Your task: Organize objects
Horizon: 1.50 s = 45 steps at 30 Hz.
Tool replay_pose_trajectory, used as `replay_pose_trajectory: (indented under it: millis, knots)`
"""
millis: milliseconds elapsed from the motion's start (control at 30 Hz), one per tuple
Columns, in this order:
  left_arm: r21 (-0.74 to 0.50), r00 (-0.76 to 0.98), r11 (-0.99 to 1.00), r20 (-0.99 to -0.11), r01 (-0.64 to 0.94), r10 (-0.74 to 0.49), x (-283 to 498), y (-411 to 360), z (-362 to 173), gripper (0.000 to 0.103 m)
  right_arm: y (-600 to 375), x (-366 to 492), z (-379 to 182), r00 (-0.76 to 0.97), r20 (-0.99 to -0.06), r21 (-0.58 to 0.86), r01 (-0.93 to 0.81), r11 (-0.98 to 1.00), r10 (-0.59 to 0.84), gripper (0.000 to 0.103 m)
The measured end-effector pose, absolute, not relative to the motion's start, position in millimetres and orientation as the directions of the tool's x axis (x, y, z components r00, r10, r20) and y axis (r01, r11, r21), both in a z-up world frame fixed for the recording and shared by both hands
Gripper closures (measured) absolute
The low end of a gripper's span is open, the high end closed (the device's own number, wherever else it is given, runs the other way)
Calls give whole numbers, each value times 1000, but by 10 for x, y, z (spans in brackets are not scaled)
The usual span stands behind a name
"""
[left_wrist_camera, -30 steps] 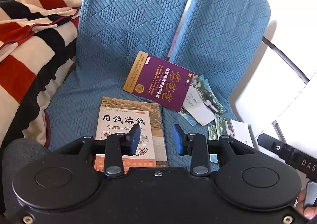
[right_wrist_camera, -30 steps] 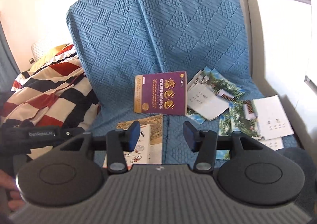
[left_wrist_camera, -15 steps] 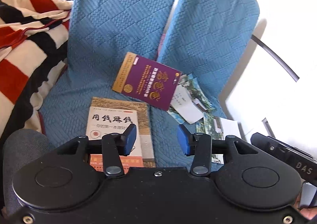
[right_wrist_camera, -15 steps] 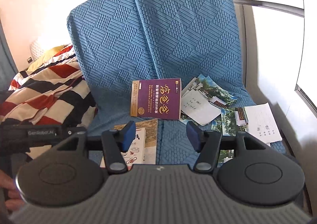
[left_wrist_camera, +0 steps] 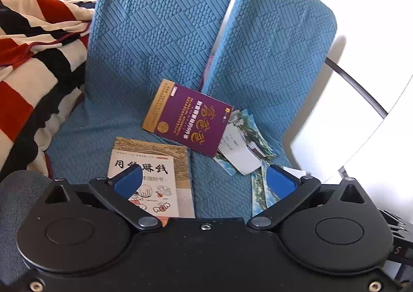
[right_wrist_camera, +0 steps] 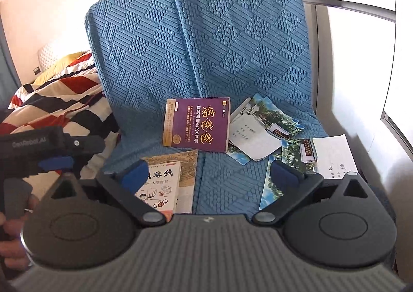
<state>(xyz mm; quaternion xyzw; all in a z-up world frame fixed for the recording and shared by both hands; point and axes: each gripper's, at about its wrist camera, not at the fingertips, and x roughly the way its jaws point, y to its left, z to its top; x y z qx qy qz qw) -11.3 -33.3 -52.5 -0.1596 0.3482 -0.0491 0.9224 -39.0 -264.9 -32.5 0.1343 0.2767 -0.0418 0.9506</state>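
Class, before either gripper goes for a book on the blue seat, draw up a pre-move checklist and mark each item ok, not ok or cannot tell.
1. Left gripper jaws wide apart and empty: ok.
2. Right gripper jaws wide apart and empty: ok.
3. Purple book lies flat, cover fully exposed: ok.
4. Beige book fully in view: not ok, the left gripper covers its near end.
5. Loose postcards gathered into one pile: not ok, scattered, one tucked under the purple book.
6. Striped blanket off the books: ok.
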Motion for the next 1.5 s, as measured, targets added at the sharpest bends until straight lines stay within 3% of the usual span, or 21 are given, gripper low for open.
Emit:
replay_pose_trajectory:
  millis: [533,1000,1500]
  knots:
    - [-289,731,957,-660,-35,-173,-105,-242,-527,1,-2719,-316,-295,855,-517,277,139,951,25,1]
    - [-268,717,960,-653,82,-243,15,-233,-516,1,-2548,-309,-249,852,-523,269,152,951,12,1]
    - [-248,742,968,-645,25,-184,643,0,-1303,1,-2716,221,-755,842,-537,235,88,968,54,1]
